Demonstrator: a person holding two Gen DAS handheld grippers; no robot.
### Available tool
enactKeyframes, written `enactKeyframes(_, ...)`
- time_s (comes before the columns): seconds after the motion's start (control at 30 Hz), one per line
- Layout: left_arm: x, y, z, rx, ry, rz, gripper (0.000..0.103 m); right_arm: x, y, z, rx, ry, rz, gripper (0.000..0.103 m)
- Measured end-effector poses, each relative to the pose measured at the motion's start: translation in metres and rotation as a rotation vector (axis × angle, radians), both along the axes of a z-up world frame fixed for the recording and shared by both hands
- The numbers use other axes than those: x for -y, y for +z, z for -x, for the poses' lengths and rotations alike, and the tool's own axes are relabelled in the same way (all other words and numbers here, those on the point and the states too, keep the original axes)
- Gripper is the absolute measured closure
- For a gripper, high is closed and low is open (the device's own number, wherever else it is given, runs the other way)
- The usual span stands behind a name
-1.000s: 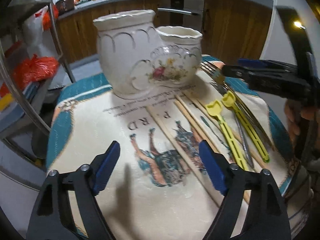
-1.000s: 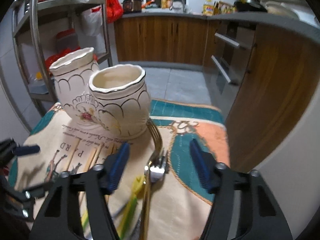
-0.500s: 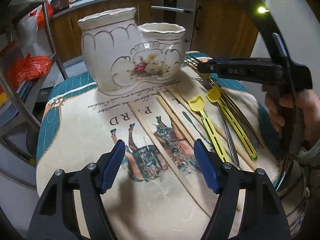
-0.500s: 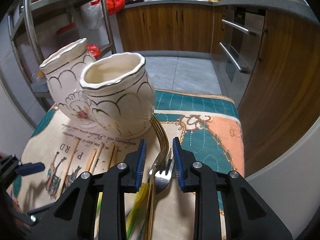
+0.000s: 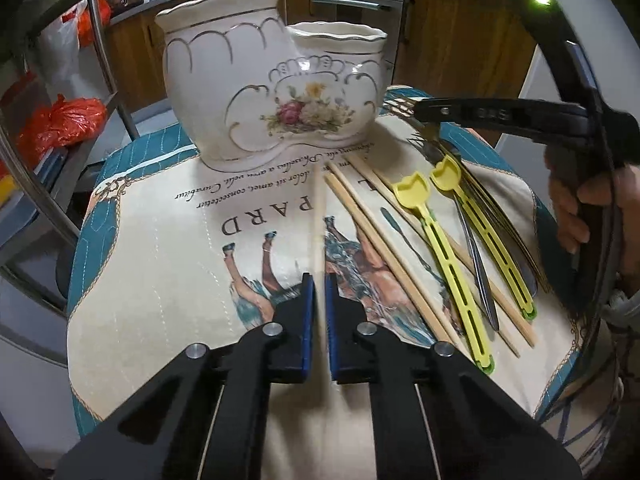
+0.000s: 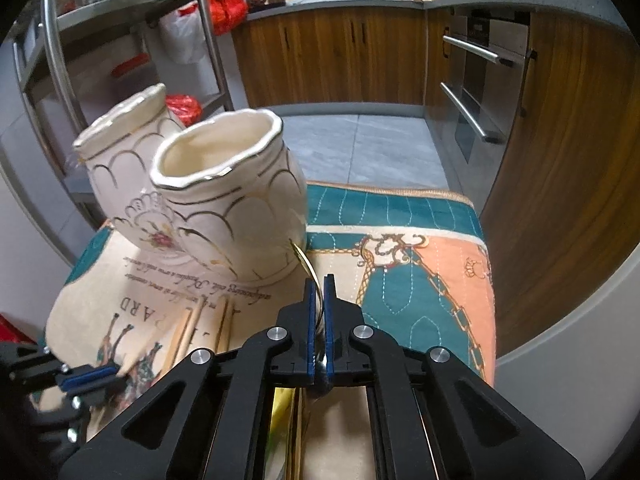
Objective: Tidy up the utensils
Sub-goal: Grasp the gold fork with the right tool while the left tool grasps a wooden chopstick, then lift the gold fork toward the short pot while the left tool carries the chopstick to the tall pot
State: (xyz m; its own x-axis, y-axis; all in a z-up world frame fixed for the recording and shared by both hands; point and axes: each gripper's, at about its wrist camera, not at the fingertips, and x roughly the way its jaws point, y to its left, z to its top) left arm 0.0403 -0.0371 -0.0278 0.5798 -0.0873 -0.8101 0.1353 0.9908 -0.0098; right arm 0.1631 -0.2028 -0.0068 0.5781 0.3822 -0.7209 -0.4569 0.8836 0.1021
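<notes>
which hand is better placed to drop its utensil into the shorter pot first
Right. The right gripper, shut on the gold fork, sits at the shorter pot; the left gripper, gripping a chopstick, is farther back.

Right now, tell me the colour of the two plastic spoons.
Yellow spoons, clearest in the left wrist view.

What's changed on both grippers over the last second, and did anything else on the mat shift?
Both grippers went from wide open to shut. The left gripper closed on the leftmost wooden chopstick, which now sits between its pads. The right gripper closed on the gold fork beside the ceramic holder. The holder, the other chopsticks and the yellow utensils lie as before on the mat.
</notes>
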Motion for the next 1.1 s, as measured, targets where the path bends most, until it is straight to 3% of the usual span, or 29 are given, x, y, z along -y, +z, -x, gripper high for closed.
enactKeyframes(0.2, -0.006, 0.006, 0.001, 0.015, -0.018, -0.001, 0.097, 0.010, 0.024, 0.024, 0.080, 0.015, -0.034, 0.098)
enactKeyframes(0.7, -0.021, 0.033, 0.019, 0.158, -0.052, 0.048, 0.097, 0.039, 0.087, 0.103, 0.356, 0.010, -0.093, 0.098)
enactKeyframes(1.1, -0.033, 0.045, 0.031, 0.218, -0.055, 0.092, 0.097, 0.041, 0.107, 0.126, 0.467, -0.011, -0.091, 0.099)
